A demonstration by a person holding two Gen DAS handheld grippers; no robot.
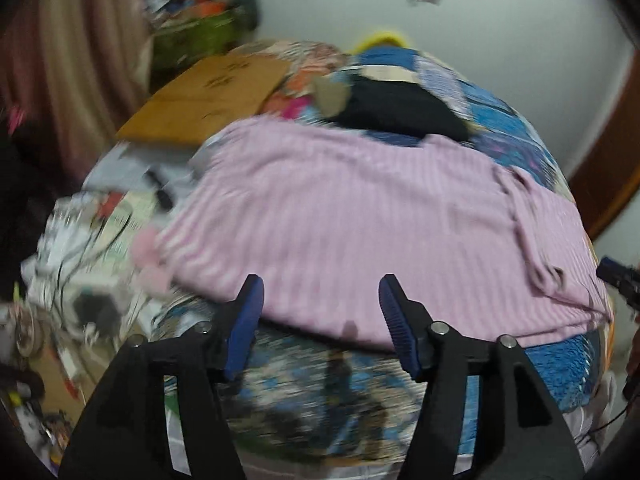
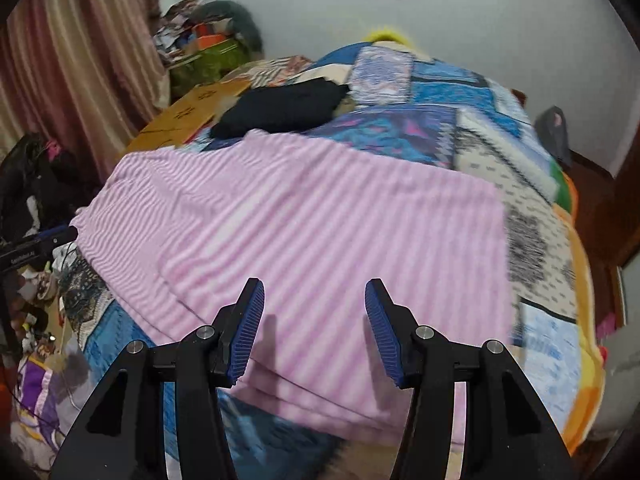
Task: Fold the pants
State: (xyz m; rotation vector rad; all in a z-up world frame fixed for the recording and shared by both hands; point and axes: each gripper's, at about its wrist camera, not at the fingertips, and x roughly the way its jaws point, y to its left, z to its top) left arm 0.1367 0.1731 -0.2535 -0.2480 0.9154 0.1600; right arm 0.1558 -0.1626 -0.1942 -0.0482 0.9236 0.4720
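A patchwork quilt (image 2: 460,136) bears a black garment (image 2: 280,108), perhaps folded, beside cardboard (image 1: 208,96).

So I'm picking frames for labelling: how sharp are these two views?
Left wrist: motion-smeared, worst on the floor clutter at left; pants stripes soft. Right wrist: pants stripes clearer, quilt at right blurred. Both bulge from fisheye.

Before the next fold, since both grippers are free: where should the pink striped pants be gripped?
Probably at the near edge of the pink striped pants, from the bed's front. That layered edge overhangs toward the open right gripper, so a finger can slide underneath.
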